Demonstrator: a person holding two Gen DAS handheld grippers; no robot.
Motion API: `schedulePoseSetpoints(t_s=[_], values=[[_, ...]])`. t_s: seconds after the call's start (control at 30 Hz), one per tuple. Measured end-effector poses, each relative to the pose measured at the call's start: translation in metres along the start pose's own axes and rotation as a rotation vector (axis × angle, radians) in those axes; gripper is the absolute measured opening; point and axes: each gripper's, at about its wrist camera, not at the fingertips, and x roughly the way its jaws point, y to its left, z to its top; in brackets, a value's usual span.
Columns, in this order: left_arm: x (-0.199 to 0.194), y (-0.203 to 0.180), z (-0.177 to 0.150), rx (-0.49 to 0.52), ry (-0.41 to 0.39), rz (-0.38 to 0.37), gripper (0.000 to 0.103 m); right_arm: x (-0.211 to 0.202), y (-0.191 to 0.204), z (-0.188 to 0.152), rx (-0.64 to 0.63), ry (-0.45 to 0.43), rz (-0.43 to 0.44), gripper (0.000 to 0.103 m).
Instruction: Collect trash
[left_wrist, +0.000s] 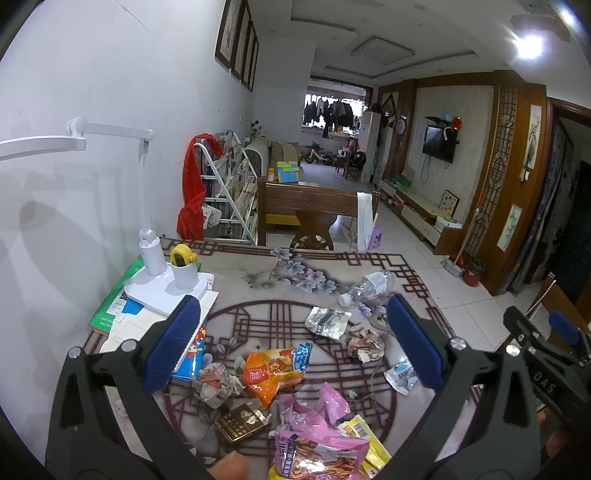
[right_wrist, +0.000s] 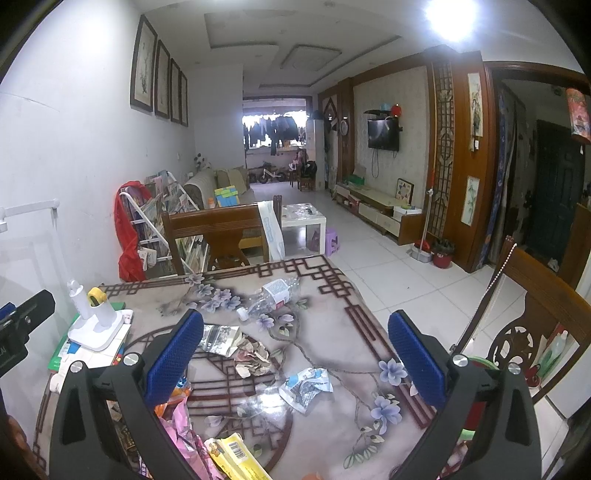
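While both grippers gape empty, only the left view shows the orange wrapper (left_wrist: 271, 373).

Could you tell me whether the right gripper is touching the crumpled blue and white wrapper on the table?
Apart. In the right wrist view the gripper is open, and the wrapper lies on the table between its two fingers, with bare tabletop on both sides.

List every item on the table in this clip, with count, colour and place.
bottle: 1, clear, lying far right
silver wrapper: 1, mid-table
crumpled paper: 1, beside silver wrapper
blue-white wrapper: 1, right
orange packet: 1, centre
pink packets: several, near edge
yellow packet: 1, near edge
lamp: 1, white, left
cup: 1, white, by lamp
books: stack, under lamp
left gripper: jaws open
right gripper: jaws open
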Motion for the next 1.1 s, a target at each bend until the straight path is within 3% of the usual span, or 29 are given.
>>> schedulePoseSetpoints(t_s=[0.27, 0.43, 0.53, 0.63, 0.7, 0.73, 0.77, 0.9, 1.0, 1.1], values=[[0.003, 0.004, 0.001, 0.009, 0.006, -0.004, 0.099, 0.003, 0.002, -0.004, -0.013, 0.021, 0.035, 0.096], [0.009, 0.021, -0.010, 0.002, 0.049, -0.040, 0.099, 0.010, 0.013, -0.014, -0.143, 0.090, 0.063, 0.096], [0.016, 0.038, -0.020, -0.035, 0.090, -0.036, 0.099, 0.021, 0.016, -0.032, -0.158, 0.181, 0.150, 0.096], [0.024, 0.056, -0.032, -0.062, 0.145, -0.078, 0.097, 0.040, 0.023, -0.055, -0.194, 0.296, 0.229, 0.096], [0.026, 0.067, -0.041, -0.064, 0.173, -0.075, 0.093, 0.056, 0.028, -0.074, -0.228, 0.387, 0.274, 0.086], [0.027, 0.073, -0.046, -0.064, 0.190, -0.070, 0.088, 0.060, 0.030, -0.080, -0.231, 0.418, 0.296, 0.072], [0.029, 0.080, -0.051, -0.067, 0.208, -0.059, 0.084, 0.065, 0.033, -0.090, -0.218, 0.468, 0.347, 0.066], [0.040, 0.109, -0.071, -0.124, 0.296, -0.058, 0.073, 0.074, 0.059, -0.113, -0.176, 0.605, 0.531, 0.063], [0.047, 0.123, -0.086, -0.160, 0.341, -0.041, 0.073, 0.074, 0.081, -0.124, -0.209, 0.636, 0.578, 0.064], [0.059, 0.134, -0.099, -0.214, 0.392, -0.035, 0.073, 0.080, 0.099, -0.140, -0.254, 0.674, 0.571, 0.061]])
